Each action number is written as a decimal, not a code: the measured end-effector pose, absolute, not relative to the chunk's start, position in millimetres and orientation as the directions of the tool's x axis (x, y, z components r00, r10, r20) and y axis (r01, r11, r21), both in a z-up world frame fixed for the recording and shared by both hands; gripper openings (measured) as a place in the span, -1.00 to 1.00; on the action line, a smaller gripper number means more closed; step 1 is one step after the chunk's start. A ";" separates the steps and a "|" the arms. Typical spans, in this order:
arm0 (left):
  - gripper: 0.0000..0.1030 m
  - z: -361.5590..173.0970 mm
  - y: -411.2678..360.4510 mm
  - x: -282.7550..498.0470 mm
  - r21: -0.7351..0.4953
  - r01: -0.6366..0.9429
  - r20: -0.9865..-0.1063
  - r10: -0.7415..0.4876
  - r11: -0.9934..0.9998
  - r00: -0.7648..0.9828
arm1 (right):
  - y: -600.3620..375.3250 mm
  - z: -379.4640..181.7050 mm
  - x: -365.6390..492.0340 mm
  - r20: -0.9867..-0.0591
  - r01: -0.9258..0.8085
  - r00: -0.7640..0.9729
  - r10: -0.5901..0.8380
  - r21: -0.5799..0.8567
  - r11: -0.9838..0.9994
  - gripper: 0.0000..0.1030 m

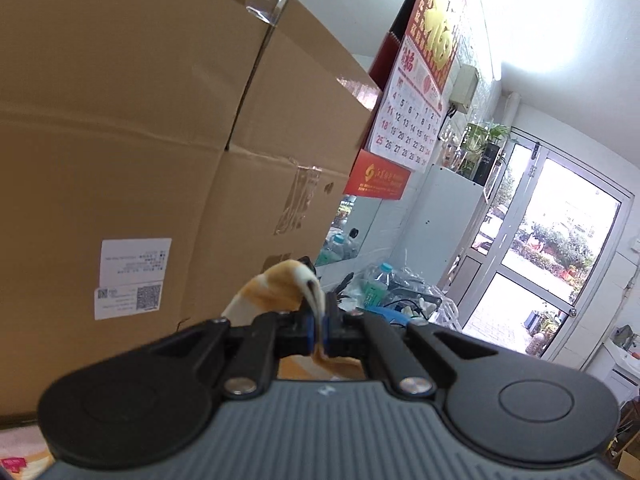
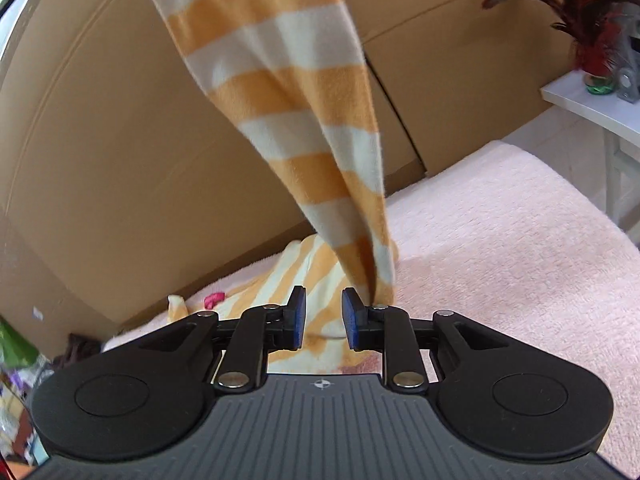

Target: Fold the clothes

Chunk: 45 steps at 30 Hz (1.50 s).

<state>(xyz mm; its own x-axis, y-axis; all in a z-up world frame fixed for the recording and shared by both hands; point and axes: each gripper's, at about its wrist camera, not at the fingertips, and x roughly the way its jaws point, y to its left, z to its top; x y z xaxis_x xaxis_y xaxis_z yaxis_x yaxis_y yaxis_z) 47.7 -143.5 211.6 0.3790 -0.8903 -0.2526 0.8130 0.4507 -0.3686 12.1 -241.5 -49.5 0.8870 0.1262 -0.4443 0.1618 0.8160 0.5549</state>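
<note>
Left fingers (image 1: 320, 330) pinch the garment's (image 2: 280, 92) edge; right fingers (image 2: 298, 316) stand apart, empty. Soft, light fleece hangs limp: take your next hold at a hem corner.

Orange-and-white striped fleece garment (image 2: 280, 92) hangs stretched from above, lower end bunched on the pink blanket (image 2: 500, 240)

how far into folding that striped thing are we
Early. Done: the left gripper is shut on an edge of the orange-and-white striped garment. In hand: part of it hangs in the air while its lower part lies bunched on the pink blanket. The right gripper is open near the cloth, gripping nothing. Left: no neat fold shows, so spreading it flat and every fold remain.
</note>
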 end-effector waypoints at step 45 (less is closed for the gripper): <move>-1.00 214.6 12.8 46.6 -0.170 0.752 -0.107 -0.771 0.637 0.628 | -195.3 -64.7 33.9 -0.607 0.286 0.794 0.009 0.387 0.877 -0.75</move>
